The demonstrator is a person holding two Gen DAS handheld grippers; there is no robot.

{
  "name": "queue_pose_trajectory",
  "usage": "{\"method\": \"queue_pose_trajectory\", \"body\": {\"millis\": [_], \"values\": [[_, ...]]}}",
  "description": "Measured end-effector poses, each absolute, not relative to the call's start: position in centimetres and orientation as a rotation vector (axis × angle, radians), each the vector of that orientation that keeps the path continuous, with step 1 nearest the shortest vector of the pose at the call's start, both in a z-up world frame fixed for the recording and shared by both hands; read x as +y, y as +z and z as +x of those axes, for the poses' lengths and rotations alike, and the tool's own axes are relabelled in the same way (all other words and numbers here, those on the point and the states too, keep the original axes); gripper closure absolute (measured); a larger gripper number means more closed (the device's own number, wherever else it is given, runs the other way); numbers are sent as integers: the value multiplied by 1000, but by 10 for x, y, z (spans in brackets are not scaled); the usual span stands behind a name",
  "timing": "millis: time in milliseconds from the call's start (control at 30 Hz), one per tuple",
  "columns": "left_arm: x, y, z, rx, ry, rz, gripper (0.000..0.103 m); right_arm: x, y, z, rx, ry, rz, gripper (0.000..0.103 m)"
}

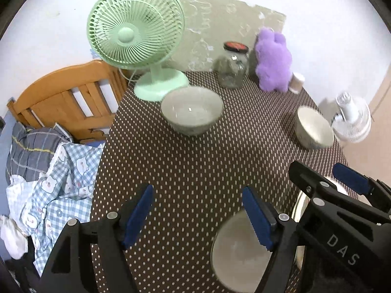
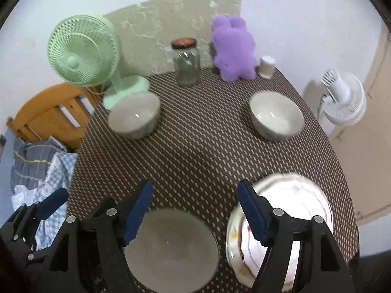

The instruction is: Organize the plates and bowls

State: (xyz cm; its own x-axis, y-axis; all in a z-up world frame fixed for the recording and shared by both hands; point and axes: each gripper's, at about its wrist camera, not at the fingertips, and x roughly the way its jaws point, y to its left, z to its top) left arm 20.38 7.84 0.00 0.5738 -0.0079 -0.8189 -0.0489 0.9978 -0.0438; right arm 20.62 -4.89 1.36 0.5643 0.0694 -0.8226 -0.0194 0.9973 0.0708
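Note:
Two grey-green bowls stand on the dotted brown table: one (image 1: 192,109) (image 2: 135,116) by the green fan, one (image 1: 314,128) (image 2: 276,114) at the right. A grey plate (image 1: 238,251) (image 2: 172,249) lies at the near edge. A white patterned plate (image 2: 293,210) lies to its right, mostly hidden in the left wrist view by the right gripper. My left gripper (image 1: 198,216) is open and empty above the table, left of the grey plate. My right gripper (image 2: 195,213) is open and empty above the gap between the two plates.
A green desk fan (image 1: 136,36) (image 2: 83,53), a glass jar with a red lid (image 1: 232,67) (image 2: 187,62), a purple plush toy (image 1: 273,59) (image 2: 233,48) and a small white cup (image 2: 266,66) stand at the back. A white fan (image 2: 342,97) and a wooden chair (image 1: 66,100) stand beside the table.

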Motion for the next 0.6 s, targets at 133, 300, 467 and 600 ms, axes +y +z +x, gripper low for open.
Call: {"method": "queue_pose_trajectory", "body": {"millis": [133,300,467,600], "values": [[80,8,224,935,65,-82,26,-45,27,232,943,104,27,28],[78,12,252,907,118,-87,26,-46,31,270,928,172,23,28],[77,10,282,891,175,-107,26,-47,27,311,924,230,11,28],[75,3,306,886,194,-114,26,-48,19,342,941,257,-3,28]]}}
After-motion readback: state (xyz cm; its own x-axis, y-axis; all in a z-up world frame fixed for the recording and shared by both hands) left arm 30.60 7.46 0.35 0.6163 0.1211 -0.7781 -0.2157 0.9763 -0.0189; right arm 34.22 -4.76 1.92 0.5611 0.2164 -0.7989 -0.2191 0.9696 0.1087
